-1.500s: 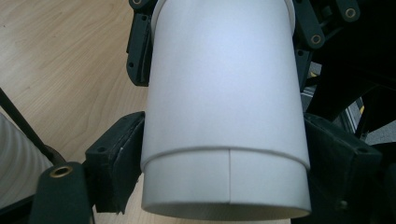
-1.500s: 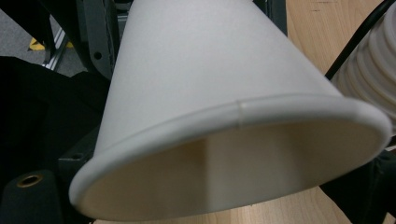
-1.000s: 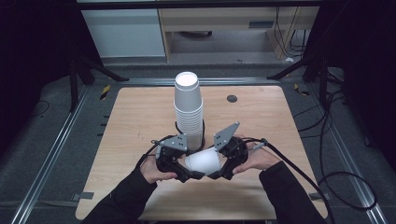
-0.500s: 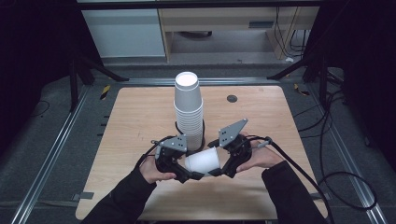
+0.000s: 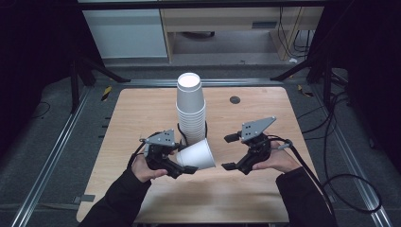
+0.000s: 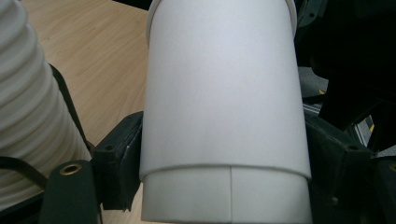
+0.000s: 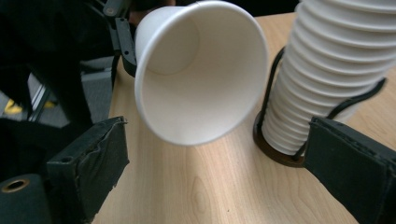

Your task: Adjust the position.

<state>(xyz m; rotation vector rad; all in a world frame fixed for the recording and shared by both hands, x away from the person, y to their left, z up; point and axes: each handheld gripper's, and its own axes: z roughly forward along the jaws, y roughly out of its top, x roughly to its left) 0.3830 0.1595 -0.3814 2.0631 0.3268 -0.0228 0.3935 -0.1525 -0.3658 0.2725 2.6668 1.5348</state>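
Right gripper view looks into the cup's [image 7: 201, 74] mouth; left gripper [image 5: 182, 158] clamps it sideways, right gripper [image 5: 230, 151] apart, empty.

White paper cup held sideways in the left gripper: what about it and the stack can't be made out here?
- White paper cup: its base, in high view, hidden by the left gripper.
- Cup's mouth, in left gripper view: cut off by the top edge.
- Tall stack of white paper cups: its top, in right gripper view, cut off.
- Black holder ring: partly behind a jaw.
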